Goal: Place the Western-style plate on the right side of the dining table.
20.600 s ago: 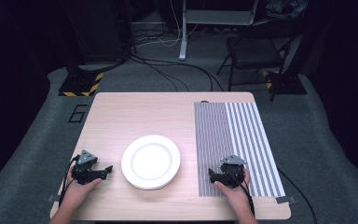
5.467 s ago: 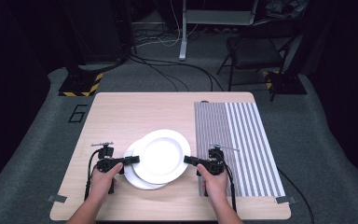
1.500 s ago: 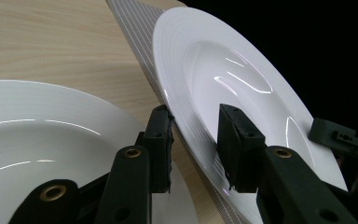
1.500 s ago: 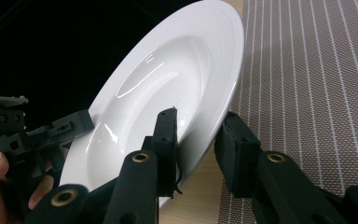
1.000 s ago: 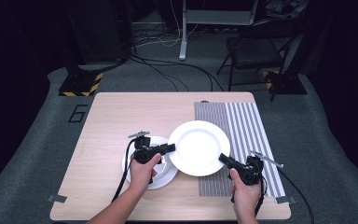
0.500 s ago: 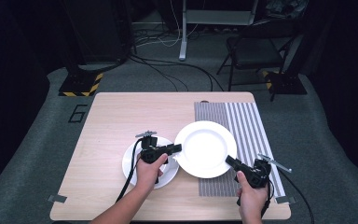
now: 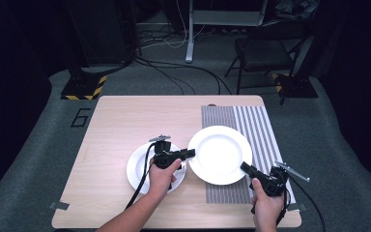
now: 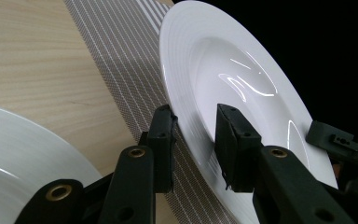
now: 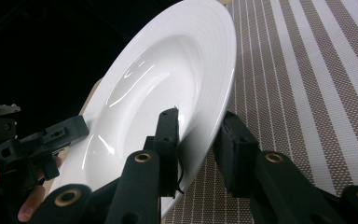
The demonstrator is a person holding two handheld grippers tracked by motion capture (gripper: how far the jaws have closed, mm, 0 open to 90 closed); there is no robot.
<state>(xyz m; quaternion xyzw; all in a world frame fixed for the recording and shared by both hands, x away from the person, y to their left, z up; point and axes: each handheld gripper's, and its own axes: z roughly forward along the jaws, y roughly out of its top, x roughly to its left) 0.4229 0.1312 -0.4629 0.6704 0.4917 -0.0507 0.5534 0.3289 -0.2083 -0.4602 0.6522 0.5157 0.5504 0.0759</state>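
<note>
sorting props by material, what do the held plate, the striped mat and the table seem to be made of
Held plate: looks like glazed white ceramic or porcelain; glossy with sharp light streaks and fine ridged rings on the rim, though melamine can't be ruled out.
Striped mat: seemingly woven vinyl or a similar synthetic; the gripper views show an open mesh weave in brown and white bands.
Table: pale wood-grain top, matte, possibly laminate.
</note>
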